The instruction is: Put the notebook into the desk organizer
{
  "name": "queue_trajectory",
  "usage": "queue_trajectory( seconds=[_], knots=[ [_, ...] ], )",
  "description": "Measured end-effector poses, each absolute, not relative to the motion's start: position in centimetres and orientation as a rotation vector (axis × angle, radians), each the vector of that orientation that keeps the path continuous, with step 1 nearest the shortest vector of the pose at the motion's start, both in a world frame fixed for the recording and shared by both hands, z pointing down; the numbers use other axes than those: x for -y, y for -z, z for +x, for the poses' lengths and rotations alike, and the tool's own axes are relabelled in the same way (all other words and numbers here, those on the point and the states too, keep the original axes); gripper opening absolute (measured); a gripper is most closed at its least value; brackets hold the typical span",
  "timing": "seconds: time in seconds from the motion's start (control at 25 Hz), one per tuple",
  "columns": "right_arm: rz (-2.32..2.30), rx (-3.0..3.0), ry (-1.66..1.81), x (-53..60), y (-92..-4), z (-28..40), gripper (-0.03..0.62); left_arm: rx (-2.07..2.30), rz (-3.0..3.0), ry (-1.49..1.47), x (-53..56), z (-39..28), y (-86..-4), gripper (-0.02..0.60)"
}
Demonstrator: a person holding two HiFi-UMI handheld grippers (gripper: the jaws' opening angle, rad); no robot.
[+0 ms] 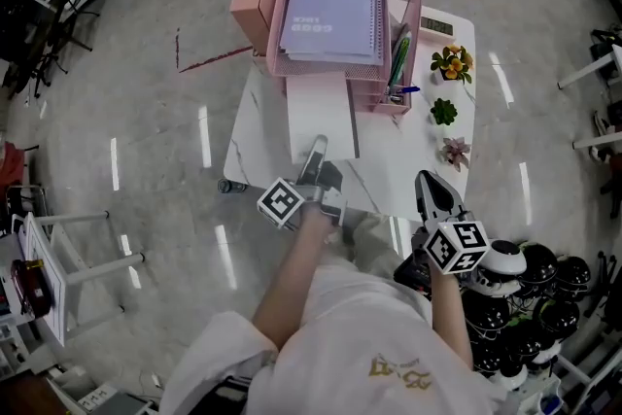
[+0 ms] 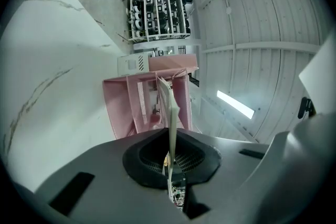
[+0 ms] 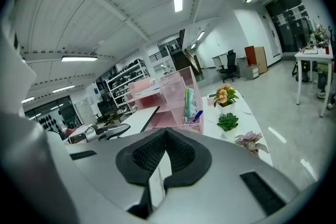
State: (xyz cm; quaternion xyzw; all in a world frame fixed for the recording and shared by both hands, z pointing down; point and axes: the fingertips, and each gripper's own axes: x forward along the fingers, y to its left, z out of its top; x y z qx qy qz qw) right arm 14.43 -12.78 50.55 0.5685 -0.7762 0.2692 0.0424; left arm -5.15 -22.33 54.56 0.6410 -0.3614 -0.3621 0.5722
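A pink desk organizer [image 1: 275, 15] stands at the far side of the white table [image 1: 258, 136], with a purple spiral notebook [image 1: 330, 15] lying on its top tray. My left gripper [image 1: 316, 153] is shut on the near edge of a white notebook [image 1: 321, 112]. Its far edge reaches the organizer's front, below the top tray. The left gripper view has this notebook [image 2: 171, 113] edge-on between the jaws, pointing at the organizer [image 2: 123, 107]. My right gripper [image 1: 431, 182] hovers at the table's near right corner, shut and holding nothing.
Pens [image 1: 398, 63] stand in the organizer's right side pocket. Three small potted plants [image 1: 452, 63] line the table's right edge. Dark helmets [image 1: 525, 277] are stacked on the floor at the right. A white rack [image 1: 58, 267] stands at the left.
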Motion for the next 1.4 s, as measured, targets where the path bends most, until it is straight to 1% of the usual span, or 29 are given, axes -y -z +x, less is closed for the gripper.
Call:
queue_trajectory(
  seconds=[0.32,0.88,1.4],
  knots=[
    [1.711,2.391,-0.858,14.6,-51.4,15.9,0.012,0.874,1.489,0.851,24.1,-4.7,-55.3,0.026],
    [1.629,2.440,-0.886,18.9,-52.4,16.4,0.012,0.871,1.486,0.820,27.8,-3.0,-55.1,0.028],
    [1.588,2.449,-0.916,21.8,-53.2,17.2,0.012,0.900,1.480,0.728,31.3,-2.1,-56.7,0.049]
  ],
)
